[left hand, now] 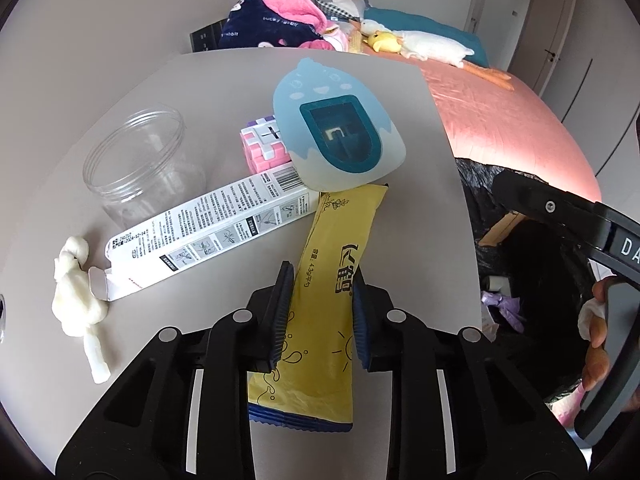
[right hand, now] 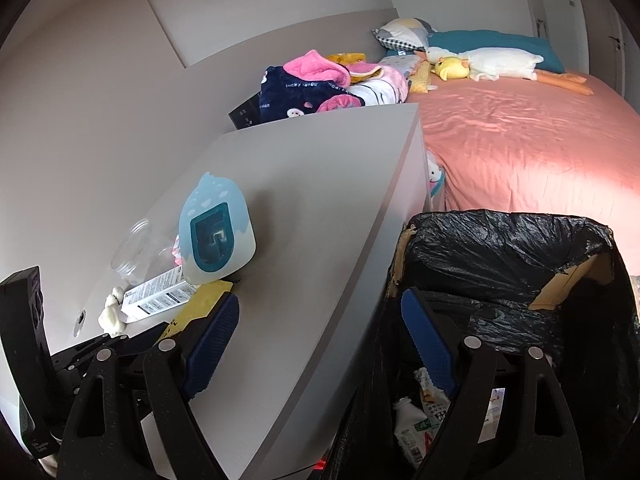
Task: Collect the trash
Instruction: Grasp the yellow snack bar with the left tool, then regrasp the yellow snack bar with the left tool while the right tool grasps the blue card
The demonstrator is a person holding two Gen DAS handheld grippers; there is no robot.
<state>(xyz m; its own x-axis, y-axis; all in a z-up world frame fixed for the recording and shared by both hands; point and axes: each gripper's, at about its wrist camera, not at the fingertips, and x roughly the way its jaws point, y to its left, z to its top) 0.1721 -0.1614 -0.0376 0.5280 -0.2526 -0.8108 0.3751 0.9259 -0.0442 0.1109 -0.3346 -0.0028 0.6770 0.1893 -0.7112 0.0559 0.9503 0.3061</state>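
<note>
My left gripper (left hand: pixel 320 304) is shut on a long yellow sachet (left hand: pixel 340 240) that lies on the grey table (left hand: pixel 220 80); the sachet also shows in the right wrist view (right hand: pixel 204 304). A white printed carton (left hand: pixel 208 228) and a crumpled white tissue (left hand: pixel 78 300) lie to its left. My right gripper (right hand: pixel 320 344) is open and empty, straddling the table edge and the black-lined bin (right hand: pixel 500 248), which holds a bottle and wrappers.
A clear plastic jar (left hand: pixel 140 160), a pink block cube (left hand: pixel 266 148) and a light blue device (left hand: pixel 336 128) stand on the table. A pink bed (right hand: pixel 520 140) with plush toys and clothes lies behind. The bin stands right of the table.
</note>
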